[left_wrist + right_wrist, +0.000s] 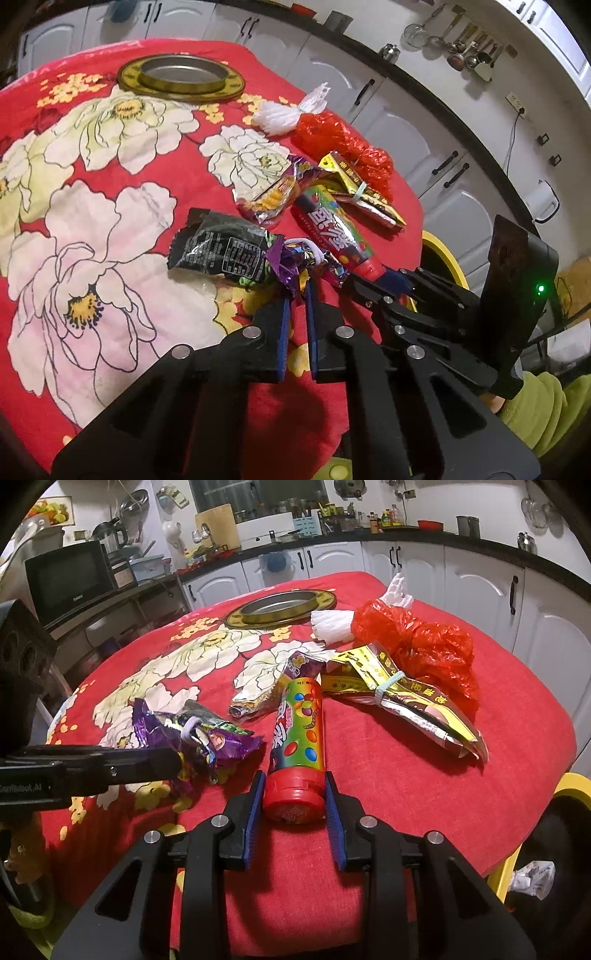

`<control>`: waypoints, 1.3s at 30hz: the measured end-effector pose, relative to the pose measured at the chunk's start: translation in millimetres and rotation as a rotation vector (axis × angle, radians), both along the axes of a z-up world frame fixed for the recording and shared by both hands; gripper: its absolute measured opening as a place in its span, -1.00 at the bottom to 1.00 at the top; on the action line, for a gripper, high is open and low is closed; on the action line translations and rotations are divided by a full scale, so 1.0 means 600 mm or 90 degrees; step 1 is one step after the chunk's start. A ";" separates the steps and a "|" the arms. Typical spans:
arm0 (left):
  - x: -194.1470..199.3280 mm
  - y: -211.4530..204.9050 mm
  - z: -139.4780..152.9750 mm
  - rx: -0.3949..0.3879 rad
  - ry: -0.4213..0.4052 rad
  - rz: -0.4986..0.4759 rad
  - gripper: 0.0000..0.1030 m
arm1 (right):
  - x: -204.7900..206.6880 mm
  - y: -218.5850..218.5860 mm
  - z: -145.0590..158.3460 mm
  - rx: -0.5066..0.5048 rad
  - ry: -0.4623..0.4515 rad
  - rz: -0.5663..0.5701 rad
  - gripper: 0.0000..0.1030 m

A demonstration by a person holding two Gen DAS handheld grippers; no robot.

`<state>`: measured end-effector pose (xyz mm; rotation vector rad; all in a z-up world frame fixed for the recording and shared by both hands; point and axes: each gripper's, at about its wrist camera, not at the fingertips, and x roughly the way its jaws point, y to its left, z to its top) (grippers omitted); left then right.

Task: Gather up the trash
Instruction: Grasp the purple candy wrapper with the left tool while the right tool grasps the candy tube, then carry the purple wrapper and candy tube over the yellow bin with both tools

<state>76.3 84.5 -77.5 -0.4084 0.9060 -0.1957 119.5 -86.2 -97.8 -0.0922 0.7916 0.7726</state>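
We are pinching the purple wrapper (284, 264) in the left gripper (297, 295) and clamping the candy tube (295, 738) in the right gripper (293, 794); next, lifting both toward the bin.

Both wrist views close, angled down, sharing tablecloth (92, 221).

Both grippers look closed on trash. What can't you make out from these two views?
- Bin: right view, cut by the frame edge; inside dark.
- Left gripper tips: left view, buried in the purple wrapper.
- Tube underside: right view, hidden by the tube itself.
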 end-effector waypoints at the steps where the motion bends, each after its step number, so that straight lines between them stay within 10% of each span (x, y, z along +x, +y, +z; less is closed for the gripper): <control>1: -0.001 -0.001 0.002 0.003 -0.003 -0.002 -0.93 | -0.003 -0.001 0.002 0.001 -0.004 0.000 -0.43; 39: -0.034 -0.105 0.110 0.087 -0.171 -0.026 -0.94 | -0.062 -0.180 0.105 0.074 -0.111 -0.107 -0.43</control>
